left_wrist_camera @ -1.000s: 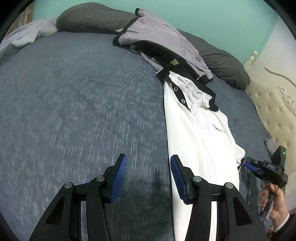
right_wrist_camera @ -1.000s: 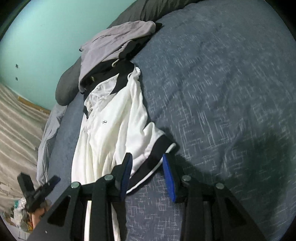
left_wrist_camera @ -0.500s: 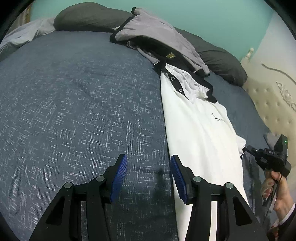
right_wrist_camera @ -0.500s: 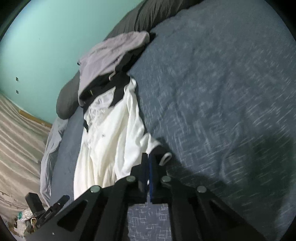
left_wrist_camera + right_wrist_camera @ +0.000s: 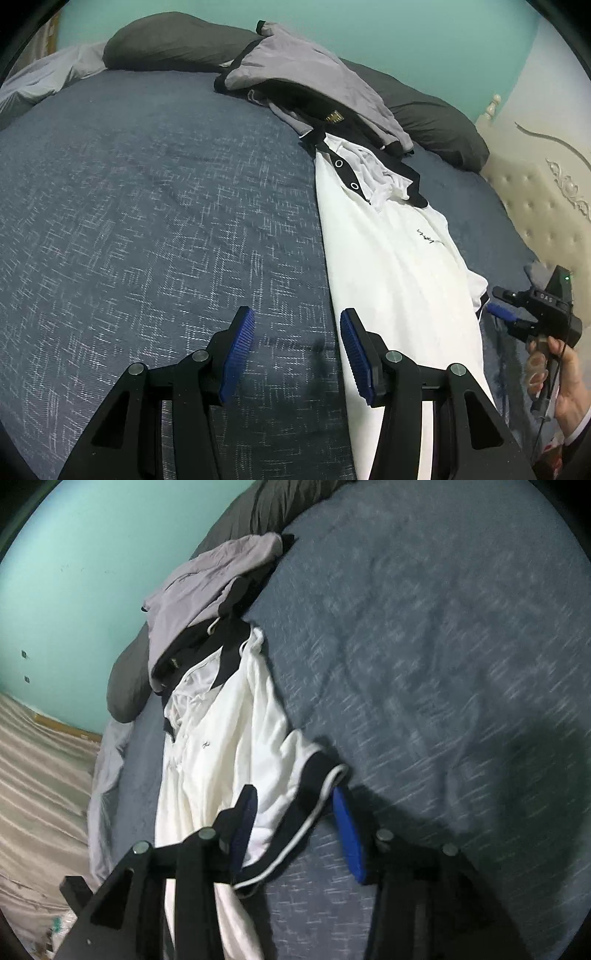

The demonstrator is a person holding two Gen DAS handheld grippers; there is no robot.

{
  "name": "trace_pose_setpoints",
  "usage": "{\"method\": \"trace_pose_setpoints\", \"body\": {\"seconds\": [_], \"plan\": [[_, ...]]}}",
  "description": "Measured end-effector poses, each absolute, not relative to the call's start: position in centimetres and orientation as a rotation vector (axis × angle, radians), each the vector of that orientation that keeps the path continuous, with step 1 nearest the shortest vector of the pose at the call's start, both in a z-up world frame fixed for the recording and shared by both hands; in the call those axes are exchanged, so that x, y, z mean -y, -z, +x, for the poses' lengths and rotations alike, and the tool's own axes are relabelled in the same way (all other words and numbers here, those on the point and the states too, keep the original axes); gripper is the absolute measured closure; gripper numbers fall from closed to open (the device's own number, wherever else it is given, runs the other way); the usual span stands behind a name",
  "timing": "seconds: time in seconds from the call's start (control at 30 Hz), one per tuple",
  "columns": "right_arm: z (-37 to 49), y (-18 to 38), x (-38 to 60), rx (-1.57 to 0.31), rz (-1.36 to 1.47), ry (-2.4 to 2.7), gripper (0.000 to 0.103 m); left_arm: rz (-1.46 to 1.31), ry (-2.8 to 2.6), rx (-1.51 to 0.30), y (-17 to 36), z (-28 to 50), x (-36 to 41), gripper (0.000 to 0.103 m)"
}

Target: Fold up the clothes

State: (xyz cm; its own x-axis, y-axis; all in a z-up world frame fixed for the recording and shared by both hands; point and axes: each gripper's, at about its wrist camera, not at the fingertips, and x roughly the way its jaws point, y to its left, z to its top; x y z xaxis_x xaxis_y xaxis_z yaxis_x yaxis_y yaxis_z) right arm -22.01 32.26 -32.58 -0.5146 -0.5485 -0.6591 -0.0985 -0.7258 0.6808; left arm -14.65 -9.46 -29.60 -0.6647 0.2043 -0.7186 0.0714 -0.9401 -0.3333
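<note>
A white polo shirt point(image 5: 399, 266) with a black collar lies lengthwise on the blue bedspread point(image 5: 147, 221), folded into a long narrow strip. My left gripper point(image 5: 297, 350) hovers open over bare bedspread, its right pad at the shirt's left edge. In the right wrist view the shirt's sleeve with its black cuff point(image 5: 314, 794) lies between the jaws of my right gripper point(image 5: 295, 827), which are opening, and the pads do not press it. A hand holds the right gripper point(image 5: 498, 304) at the shirt's right edge.
A heap of grey and black clothes point(image 5: 314, 77) lies at the shirt's collar end, against dark grey pillows point(image 5: 177, 40). A cream tufted headboard point(image 5: 535, 206) stands at the right. A pale grey sheet point(image 5: 107, 775) hangs off the bed's edge over a striped beige floor point(image 5: 37, 775).
The right gripper went from open to pinched shut on the sleeve cuff, then opened again with the cuff lying between its jaws. The left gripper stayed open in about the same place.
</note>
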Motion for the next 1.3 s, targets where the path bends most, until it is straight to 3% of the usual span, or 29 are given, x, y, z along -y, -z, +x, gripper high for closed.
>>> {"method": "trace_pose_setpoints", "body": {"seconds": [0.1,0.17,0.33,0.7,0.8,0.9,1.2,1.3], "plan": [[-22.2,33.5,-31.4,1.022,1.385,2.284,0.058,-1.247,-2.752,0.543,29.5,-14.6,9.9,0.05],[-22.1,34.0,-31.3,1.059,1.38,2.289,0.065,-1.245,-2.751,0.552,29.5,-14.6,10.0,0.05],[-21.7,33.8,-31.3,1.036,1.359,2.343,0.102,-1.231,-2.756,0.559,29.3,-14.5,10.3,0.05],[-20.9,30.0,-34.7,0.99,1.266,2.464,0.103,-1.224,-2.75,0.564,29.2,-14.5,10.4,0.05],[-21.0,31.3,-34.7,1.045,1.339,2.416,0.098,-1.222,-2.751,0.562,29.1,-14.4,10.4,0.05],[-21.0,32.7,-33.7,1.068,1.379,2.368,0.065,-1.222,-2.753,0.569,29.1,-14.4,10.6,0.05],[-21.4,33.9,-30.7,1.069,1.369,2.33,0.065,-1.22,-2.752,0.579,29.1,-14.5,10.7,0.05],[-21.5,34.0,-29.8,1.038,1.376,2.343,0.08,-1.223,-2.75,0.585,29.1,-14.4,10.7,0.05]]}}
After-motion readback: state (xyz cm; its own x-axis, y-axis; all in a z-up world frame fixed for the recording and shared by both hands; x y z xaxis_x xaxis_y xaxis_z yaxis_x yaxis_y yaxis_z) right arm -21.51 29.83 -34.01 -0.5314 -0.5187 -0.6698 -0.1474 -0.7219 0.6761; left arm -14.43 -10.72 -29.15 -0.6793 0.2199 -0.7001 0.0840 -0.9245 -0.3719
